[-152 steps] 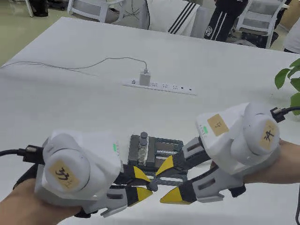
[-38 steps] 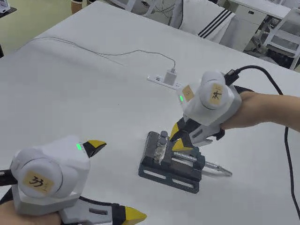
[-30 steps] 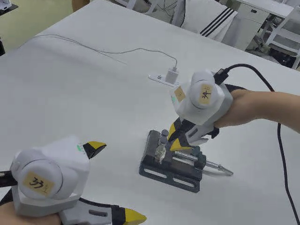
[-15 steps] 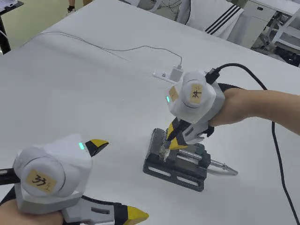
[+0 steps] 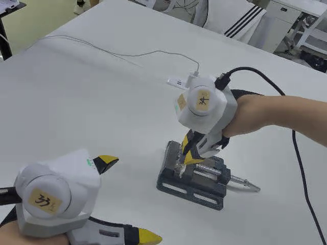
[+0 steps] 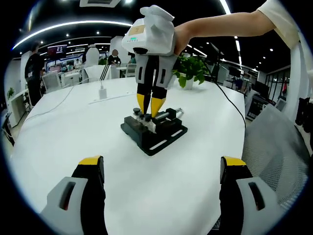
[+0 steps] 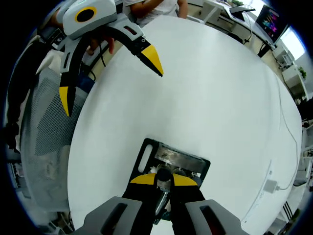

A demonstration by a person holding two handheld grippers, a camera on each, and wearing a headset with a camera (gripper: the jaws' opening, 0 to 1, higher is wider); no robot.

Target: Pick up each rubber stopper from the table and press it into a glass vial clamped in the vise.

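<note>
Right gripper pinching stopper over vise; left gripper wide open, empty.

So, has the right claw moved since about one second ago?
Yes. Against the vise, the right claw has shifted left and down; it now stands over its left end, tips around a rubber stopper.

A wide white desk takes up most of the head view. Near its top centre lies a white power strip with a white charger plugged in; a thin grey cable trails from it towards the upper left. Beyond the far edge, top right, hangs a white garment with dark stripes. In the left gripper view a leafy green plant stands behind the desk, with a grey mesh chair at the right.
</note>
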